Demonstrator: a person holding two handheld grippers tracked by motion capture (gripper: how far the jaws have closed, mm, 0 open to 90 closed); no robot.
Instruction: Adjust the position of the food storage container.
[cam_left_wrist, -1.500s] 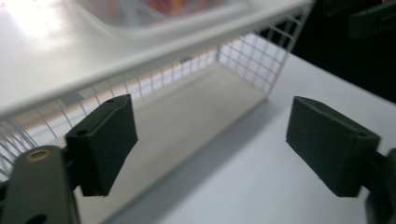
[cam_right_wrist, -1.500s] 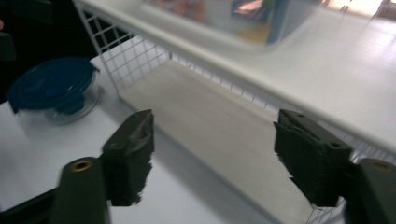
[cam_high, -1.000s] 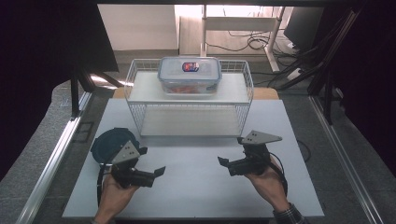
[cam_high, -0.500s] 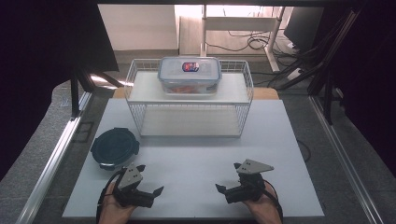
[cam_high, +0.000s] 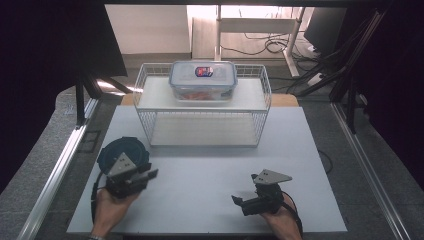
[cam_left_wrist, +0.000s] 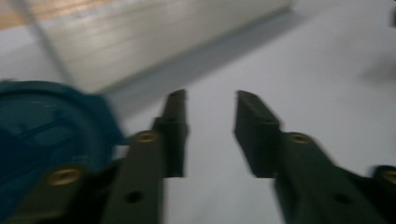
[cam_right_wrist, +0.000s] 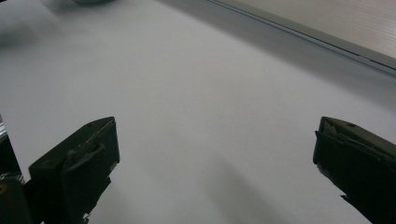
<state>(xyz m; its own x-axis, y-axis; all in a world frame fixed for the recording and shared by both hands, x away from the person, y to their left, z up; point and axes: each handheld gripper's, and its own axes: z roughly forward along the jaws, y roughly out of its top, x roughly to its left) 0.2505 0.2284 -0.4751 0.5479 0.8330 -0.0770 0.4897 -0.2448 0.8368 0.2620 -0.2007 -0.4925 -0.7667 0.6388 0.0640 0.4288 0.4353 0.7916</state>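
Dark teal round lid (cam_high: 122, 152) lies flat on the white table (cam_high: 210, 200), front left, just in front of the wire rack's (cam_high: 202, 117) left corner. In the left gripper view the lid (cam_left_wrist: 44, 135) sits just beside the left jaw, not between the jaws.

Left gripper (cam_high: 145, 176) hovers at the lid's near edge, partly over it. Its jaws have just been closing; a narrow gap remains and nothing sits in it, only bare table. Left gripper (cam_left_wrist: 210, 126) view is blurred.

Right gripper (cam_high: 241, 202) is low over the table at front right, well apart from the lid. Its jaws stand wide apart, empty, as the right gripper (cam_right_wrist: 215, 154) view confirms.

Clear lidded container (cam_high: 202, 80) sits on the rack's top shelf, untouched.

Risks, judged:
- Narrowed jaws may not span the lid's rim, so an approach could push it instead of gripping.
- A flat lid gives little edge to pinch; a jaw tip could skid across the table or flip it.
- A shove could slide the lid into the rack's leg or off the table's left edge.
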